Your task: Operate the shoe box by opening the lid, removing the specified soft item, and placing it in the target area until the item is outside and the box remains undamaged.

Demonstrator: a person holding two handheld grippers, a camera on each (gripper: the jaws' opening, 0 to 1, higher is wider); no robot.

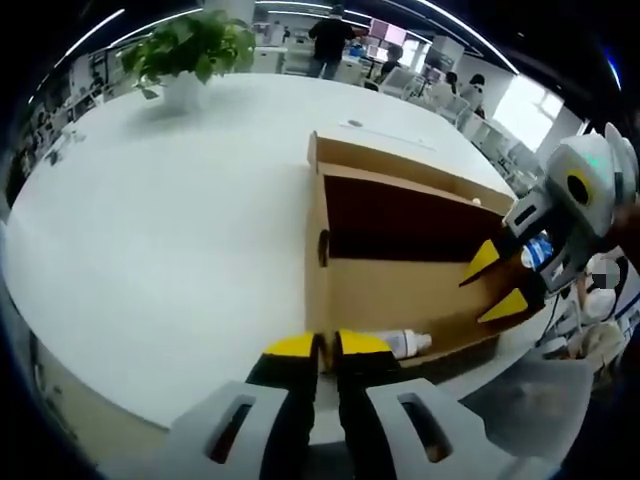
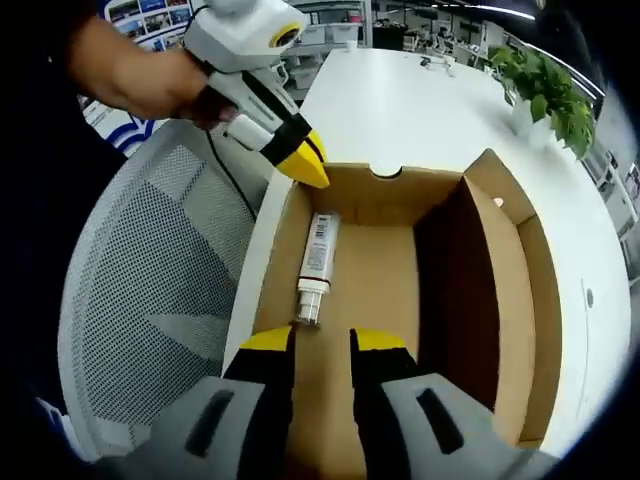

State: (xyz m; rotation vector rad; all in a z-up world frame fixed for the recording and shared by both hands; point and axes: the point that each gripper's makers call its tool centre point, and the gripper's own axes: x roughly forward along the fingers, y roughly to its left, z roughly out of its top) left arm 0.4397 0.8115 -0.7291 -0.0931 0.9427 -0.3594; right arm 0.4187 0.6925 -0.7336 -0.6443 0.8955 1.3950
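Shoe box lies open; both hand-held grippers, left and right, narrow and empty, must next grasp the tube at frame centre.

The wide, glossy white tabletop carries an open brown cardboard shoe box near its edge, lid folded back. At the far side stands a leafy green plant in a white pot. A small round disc sits flush in the surface just beside the box.
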